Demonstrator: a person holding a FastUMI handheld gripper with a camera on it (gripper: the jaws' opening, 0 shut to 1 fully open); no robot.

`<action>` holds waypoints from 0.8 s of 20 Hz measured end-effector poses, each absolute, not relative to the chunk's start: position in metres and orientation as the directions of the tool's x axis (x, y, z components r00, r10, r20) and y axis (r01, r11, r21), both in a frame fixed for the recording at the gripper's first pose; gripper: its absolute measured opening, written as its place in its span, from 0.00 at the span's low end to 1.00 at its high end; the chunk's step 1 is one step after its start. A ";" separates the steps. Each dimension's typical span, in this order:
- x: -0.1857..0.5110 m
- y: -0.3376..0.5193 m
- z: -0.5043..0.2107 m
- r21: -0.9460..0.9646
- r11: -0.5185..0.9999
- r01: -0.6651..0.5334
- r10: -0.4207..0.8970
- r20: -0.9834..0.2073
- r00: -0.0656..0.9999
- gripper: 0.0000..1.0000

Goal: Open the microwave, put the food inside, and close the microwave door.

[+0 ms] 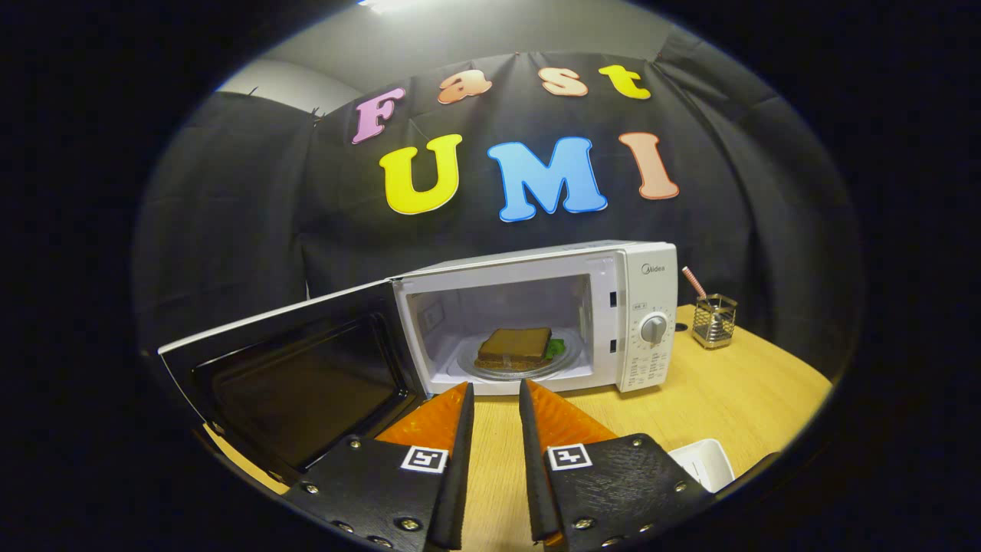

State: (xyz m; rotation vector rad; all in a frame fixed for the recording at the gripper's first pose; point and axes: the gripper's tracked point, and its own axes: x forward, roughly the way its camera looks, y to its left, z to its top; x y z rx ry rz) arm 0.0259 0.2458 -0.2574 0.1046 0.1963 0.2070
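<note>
A white microwave (642, 264) stands on the wooden table with its door (295, 376) swung wide open to the left. Inside, a brown sandwich with green lettuce (516, 347) lies on the glass turntable (469, 360). My gripper (497, 389) is open, its two fingers a small gap apart with nothing between them. The fingertips sit just in front of the oven's opening, a little short of its lower sill. The open door reaches forward to the left of my left finger.
A metal mesh holder (713, 320) with a striped straw stands on the table to the right of the microwave. A white dish (706, 461) lies near the right finger. Bare wooden table (736, 399) spreads to the right.
</note>
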 end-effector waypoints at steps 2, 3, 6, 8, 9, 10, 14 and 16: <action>0.009 0.263 -0.254 0.098 0.959 -0.265 0.277 -0.151 0.949 0.26; 0.001 0.267 -0.253 0.096 0.956 -0.279 0.290 -0.144 0.946 0.26; -0.021 0.272 -0.251 0.119 0.952 -0.283 0.297 -0.129 0.946 0.10; -0.034 0.281 -0.247 0.111 0.953 -0.282 0.295 -0.122 0.948 0.09; -0.042 0.285 -0.241 0.113 0.950 -0.291 0.303 -0.111 0.946 0.02; -0.048 0.288 -0.242 0.117 0.947 -0.300 0.312 -0.106 0.944 0.02; -0.071 0.315 -0.230 0.130 0.932 -0.339 0.352 -0.095 0.931 0.02; -0.085 0.336 -0.223 0.156 0.911 -0.381 0.397 -0.089 0.914 0.02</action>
